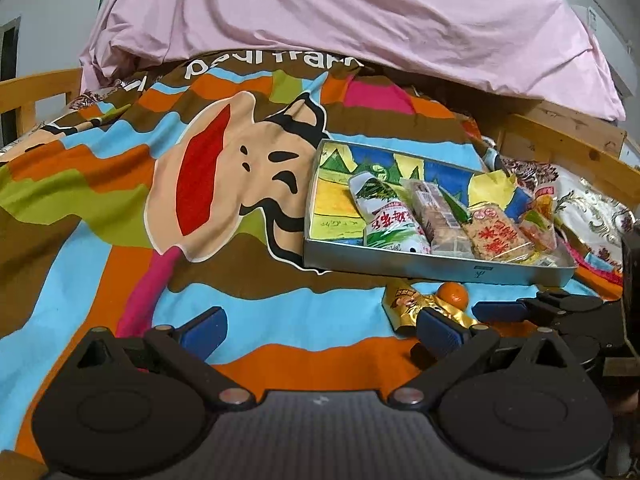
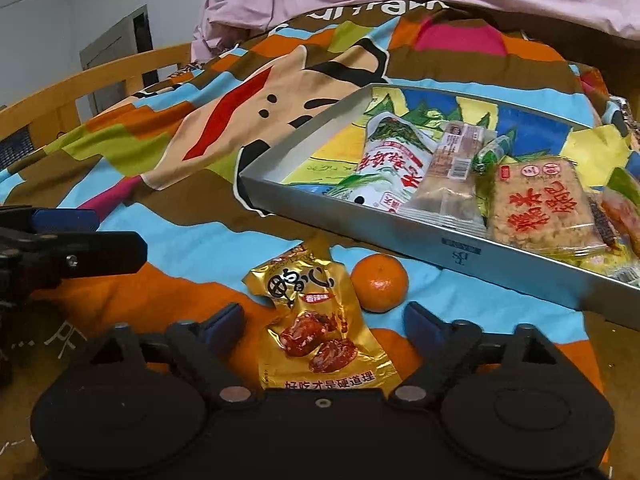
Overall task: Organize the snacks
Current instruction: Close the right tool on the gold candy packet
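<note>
Right gripper [image 2: 324, 326]: jaws released, spread to either side of the gold snack packet [image 2: 318, 320], not gripping it. Packet lies flat on the bedspread [image 2: 192, 236], beside the mandarin [image 2: 379, 282], just outside the near wall of the metal tray [image 2: 460, 254]. Left gripper [image 1: 320, 330]: jaws released, nothing held. Several wrapped snacks already in the tray.

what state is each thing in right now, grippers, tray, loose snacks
left gripper: open, empty, over the bedspread
right gripper: open, straddling the gold snack packet, not closed on it
gold snack packet: sealed, lying flat on the bedspread, outside the tray
mandarin: whole, unpeeled, beside the gold packet
metal tray: open, lidless, holding several packets
rice cracker packet: sealed, in the tray
</note>
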{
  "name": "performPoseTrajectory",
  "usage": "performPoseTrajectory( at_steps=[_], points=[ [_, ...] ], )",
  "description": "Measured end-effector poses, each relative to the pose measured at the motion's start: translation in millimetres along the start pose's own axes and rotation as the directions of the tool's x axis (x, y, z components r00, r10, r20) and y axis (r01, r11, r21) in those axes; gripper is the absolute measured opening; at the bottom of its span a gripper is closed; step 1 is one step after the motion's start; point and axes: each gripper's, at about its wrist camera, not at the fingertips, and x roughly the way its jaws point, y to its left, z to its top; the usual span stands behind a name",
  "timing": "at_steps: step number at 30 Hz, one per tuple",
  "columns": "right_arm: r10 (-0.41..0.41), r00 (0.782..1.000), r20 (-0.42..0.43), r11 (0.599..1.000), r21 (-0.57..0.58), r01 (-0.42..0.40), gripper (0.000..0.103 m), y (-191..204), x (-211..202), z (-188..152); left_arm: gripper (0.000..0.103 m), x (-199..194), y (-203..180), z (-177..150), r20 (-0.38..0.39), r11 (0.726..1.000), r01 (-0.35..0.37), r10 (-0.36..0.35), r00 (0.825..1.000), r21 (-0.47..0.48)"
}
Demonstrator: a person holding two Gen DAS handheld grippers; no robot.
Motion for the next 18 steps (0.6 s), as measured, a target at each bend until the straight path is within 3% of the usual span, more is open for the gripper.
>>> performPoseTrajectory(
  at_steps=[5, 10, 12, 18],
  points=[
    [-0.009, 1.0, -0.018, 1.0, -0.017, 0.009, 0.062, 1.5, -6.3, -3.1, 0.103, 6.2, -6.6, 3.3, -0.007, 1.0, -0.015, 0.015, 1.0, -0.004],
    [0.009, 1.0, -0.011, 1.0, -0.002, -0.009, 0.054, -2.0, -13.5, -3.7, 0.103, 10.6, -18.5, 11.1, -0.01, 1.0, -0.004, 0.004, 1.0, -0.026],
    [0.017, 1.0, -0.008, 1.0, -0.003, -0.017, 0.045, -2.6, -17.5, -3.5, 0.103, 10.7, -24.4, 12.8, -0.008, 1.0, -0.002, 0.002, 1.0, -0.025],
    [0.017, 0.999, -0.034, 0.999, -0.039, -0.018, 0.036, -3.6, -41.5, -8.9, 0.103, 9.9, -39.5, 15.1, -0.008, 1.0, -0.009, 0.009, 1.0, -0.016]
  ],
)
